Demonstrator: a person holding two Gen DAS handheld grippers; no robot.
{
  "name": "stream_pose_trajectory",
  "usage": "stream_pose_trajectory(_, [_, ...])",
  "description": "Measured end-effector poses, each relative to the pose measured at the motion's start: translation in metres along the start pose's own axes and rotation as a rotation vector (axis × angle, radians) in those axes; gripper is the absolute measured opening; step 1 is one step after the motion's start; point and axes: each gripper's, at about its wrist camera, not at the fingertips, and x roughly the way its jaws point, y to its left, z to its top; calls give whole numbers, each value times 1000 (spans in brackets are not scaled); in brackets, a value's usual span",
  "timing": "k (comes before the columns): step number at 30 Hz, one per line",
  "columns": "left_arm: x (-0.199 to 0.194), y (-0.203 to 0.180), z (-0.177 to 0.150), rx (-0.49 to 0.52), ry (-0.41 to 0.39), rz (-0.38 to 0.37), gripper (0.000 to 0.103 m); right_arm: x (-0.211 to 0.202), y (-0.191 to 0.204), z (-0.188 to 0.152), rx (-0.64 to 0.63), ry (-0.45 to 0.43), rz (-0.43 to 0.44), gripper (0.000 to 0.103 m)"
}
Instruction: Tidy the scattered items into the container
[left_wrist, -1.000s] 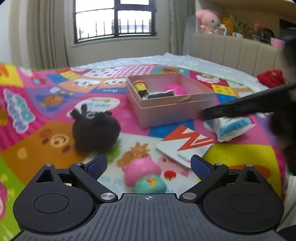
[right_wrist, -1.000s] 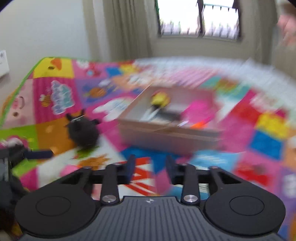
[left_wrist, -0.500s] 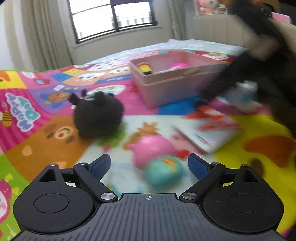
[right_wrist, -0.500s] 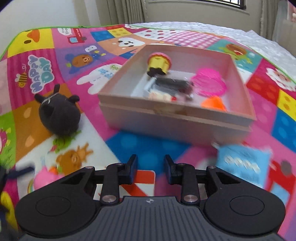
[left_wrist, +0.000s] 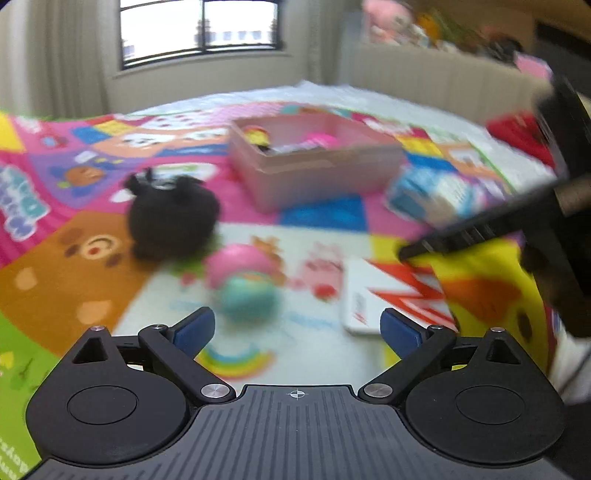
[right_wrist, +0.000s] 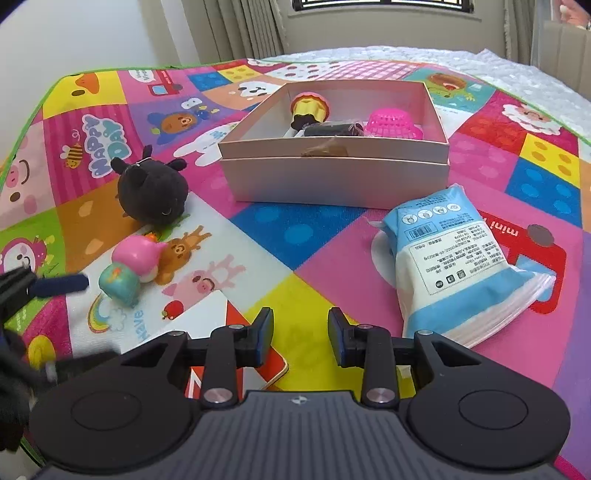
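Reaching for the next scattered item appears to be the step in hand. Nearest the right gripper (right_wrist: 301, 341), whose jaws stand partly apart and hold nothing, lies the white and red card (right_wrist: 236, 339), partly hidden under its left finger. The left gripper (left_wrist: 295, 330) is spread wide and likewise empty, with the pink and teal squishy toy (left_wrist: 245, 282) just ahead of it on the play mat (right_wrist: 317, 225); that view is motion-blurred.

Further out, the blue and white pouch (right_wrist: 454, 254) lies to the right, and the black plush toy (right_wrist: 151, 194) sits to the left, just beyond the squishy toy. Beyond both stands the pink box (right_wrist: 332, 175), well apart from every loose item. It already contains a yellow toy (right_wrist: 308, 109), a dark wrapped item (right_wrist: 334, 130) and a pink basket (right_wrist: 391, 123).

Four items remain outside the box. The next move probably calls for lowering one gripper around a single item, closing on it, then carrying it over the box rim.
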Motion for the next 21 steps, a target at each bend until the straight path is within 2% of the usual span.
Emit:
stream_pose_trajectory(3, [15,-11,-1,71,28,36,102,-1,2,-1,-6,-11,1,36])
stream_pose_trajectory(6, [27,1,4,52,33,73,102,-3,2,-2,-21,-21,-28,36])
stream_pose_trajectory(8, [34,12,7,45,39,137,102,-5,0,-5,-17,-21,-27,36])
stream_pose_trajectory(9, [37,18,9,35,42,152,102,-6,-1,-6,-15,-19,-19,40])
stream_pose_trajectory(12, [36,30,14,-4,41,140,101,-10,6,-14,-46,-30,-17,50])
stream_pose_trajectory(17, [34,37,20,-24,25,119,101,-15,11,-23,-85,-58,-34,52])
stream_pose_trajectory(21, [49,42,24,18,43,254,102,-27,6,-29,-79,-86,-4,85])
